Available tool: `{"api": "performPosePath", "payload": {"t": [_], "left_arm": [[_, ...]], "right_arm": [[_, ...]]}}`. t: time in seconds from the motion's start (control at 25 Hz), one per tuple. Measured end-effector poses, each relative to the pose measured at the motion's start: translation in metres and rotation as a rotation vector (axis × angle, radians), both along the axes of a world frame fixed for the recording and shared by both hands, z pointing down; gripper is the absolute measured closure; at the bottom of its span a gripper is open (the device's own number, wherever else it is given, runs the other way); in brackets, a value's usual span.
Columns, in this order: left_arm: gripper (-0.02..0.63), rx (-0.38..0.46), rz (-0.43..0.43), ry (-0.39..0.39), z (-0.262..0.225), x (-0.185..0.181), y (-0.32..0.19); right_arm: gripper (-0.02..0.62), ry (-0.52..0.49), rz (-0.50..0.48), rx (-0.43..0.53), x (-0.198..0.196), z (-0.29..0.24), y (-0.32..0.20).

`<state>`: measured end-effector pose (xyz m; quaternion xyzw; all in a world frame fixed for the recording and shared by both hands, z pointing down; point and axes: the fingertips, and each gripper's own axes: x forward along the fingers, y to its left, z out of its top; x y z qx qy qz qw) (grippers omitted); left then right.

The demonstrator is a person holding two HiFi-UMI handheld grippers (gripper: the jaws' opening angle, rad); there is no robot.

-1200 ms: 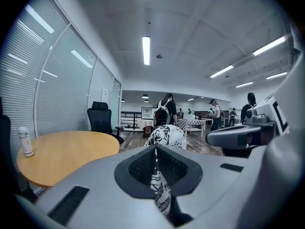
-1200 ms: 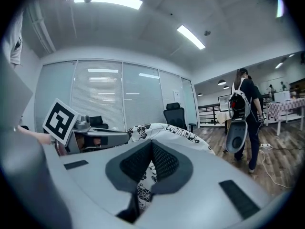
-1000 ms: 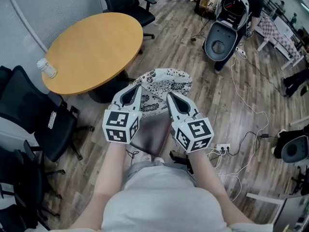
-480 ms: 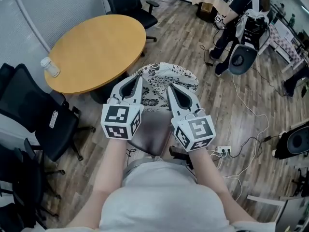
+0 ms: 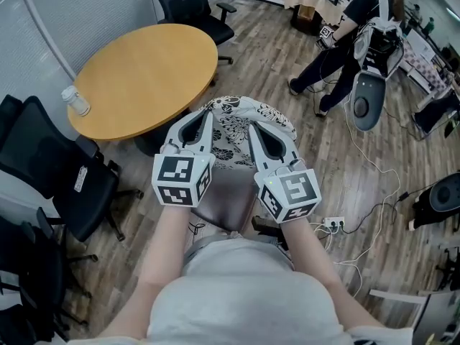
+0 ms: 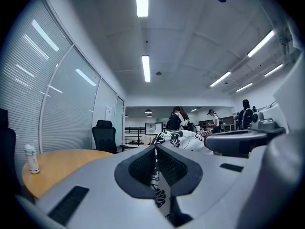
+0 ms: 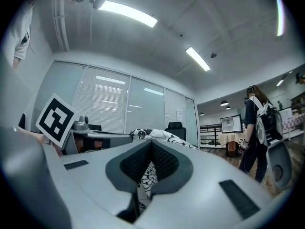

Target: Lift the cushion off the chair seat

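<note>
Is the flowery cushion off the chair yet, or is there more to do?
Done: the left tool and right tool are each shut on the cushion at its near edge. In hand: the cushion hangs in the air, with the chair seat bare below the tools. Left: I cannot tell whether its far edge is clear.

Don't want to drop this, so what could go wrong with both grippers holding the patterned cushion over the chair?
The left gripper and right gripper pinch only the near edge of the cushion, so it may slip out. Its far side hangs close to the round table; swinging left could bump it.
</note>
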<state>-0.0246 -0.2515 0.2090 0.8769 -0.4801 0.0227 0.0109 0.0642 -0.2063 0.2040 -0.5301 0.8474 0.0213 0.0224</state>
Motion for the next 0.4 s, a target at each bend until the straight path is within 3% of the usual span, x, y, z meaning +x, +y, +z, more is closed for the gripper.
{"api": "performPosePath", "payload": {"t": [0.4], "left_arm": [[0.595,0.012,-0.008,0.019,-0.0072,-0.0062,-0.0019]], "right_arm": [[0.571,0.018,-0.004,0.005,-0.0075,-0.0045,0.0006]]}}
